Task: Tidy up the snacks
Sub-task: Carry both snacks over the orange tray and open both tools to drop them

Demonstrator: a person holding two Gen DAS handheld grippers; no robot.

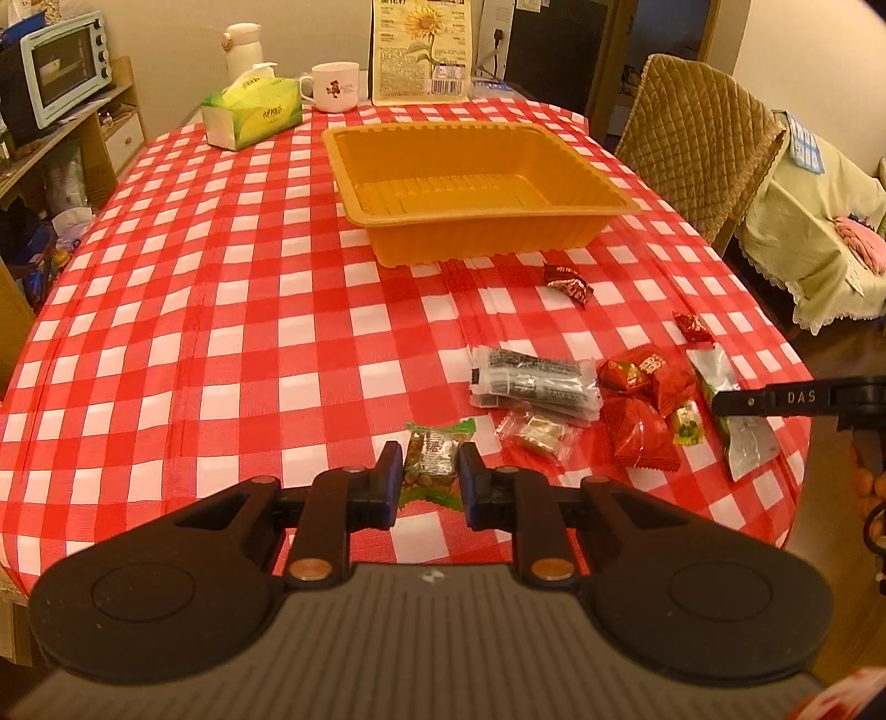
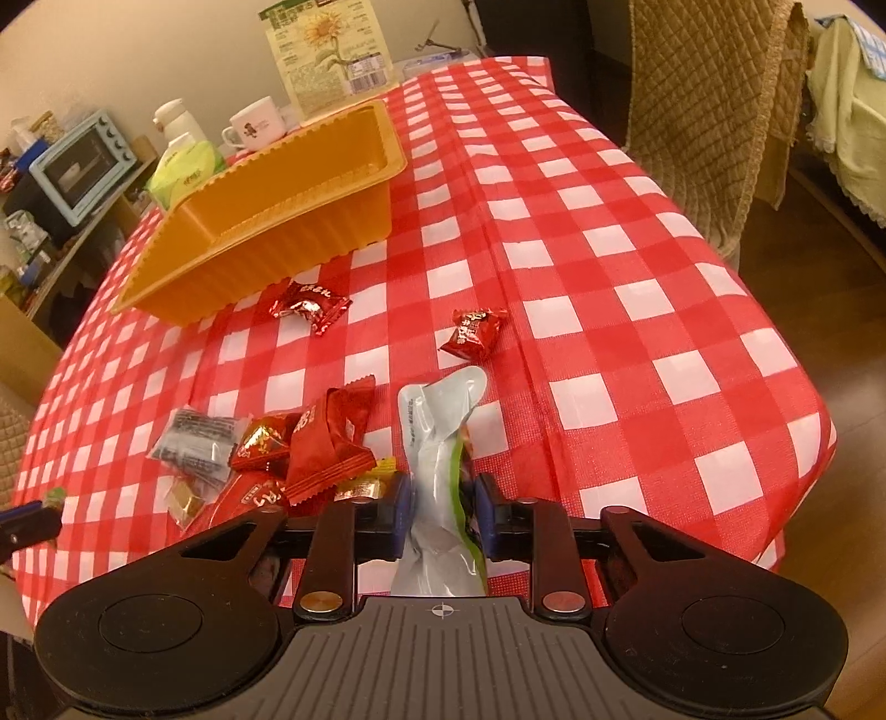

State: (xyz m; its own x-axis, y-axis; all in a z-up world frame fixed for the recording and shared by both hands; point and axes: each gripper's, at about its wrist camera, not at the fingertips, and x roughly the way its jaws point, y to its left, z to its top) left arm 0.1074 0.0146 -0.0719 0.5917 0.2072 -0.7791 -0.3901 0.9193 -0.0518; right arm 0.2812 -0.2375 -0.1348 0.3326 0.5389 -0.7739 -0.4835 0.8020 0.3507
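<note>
My left gripper (image 1: 431, 476) is shut on a small green-edged snack packet (image 1: 433, 462) and holds it just above the checked cloth. My right gripper (image 2: 443, 501) is shut on a long silver packet with a green edge (image 2: 437, 459); the left wrist view shows one black finger (image 1: 742, 402) lying across that packet (image 1: 720, 376). An empty orange tray (image 1: 576, 227) stands farther back on the table, and it is at the upper left in the right wrist view (image 2: 310, 243). Between the grippers lies a pile of red packets (image 1: 645, 421), a dark clear-wrapped packet (image 1: 531, 379) and a small clear-wrapped sweet (image 1: 534, 435).
Two loose red sweets (image 2: 310, 304) (image 2: 473, 329) lie between the pile and the tray. A tissue box (image 1: 252, 111), a white mug (image 1: 335, 86) and a sunflower bag (image 1: 423, 50) stand at the table's far end. A padded chair (image 1: 700, 138) is at the right side.
</note>
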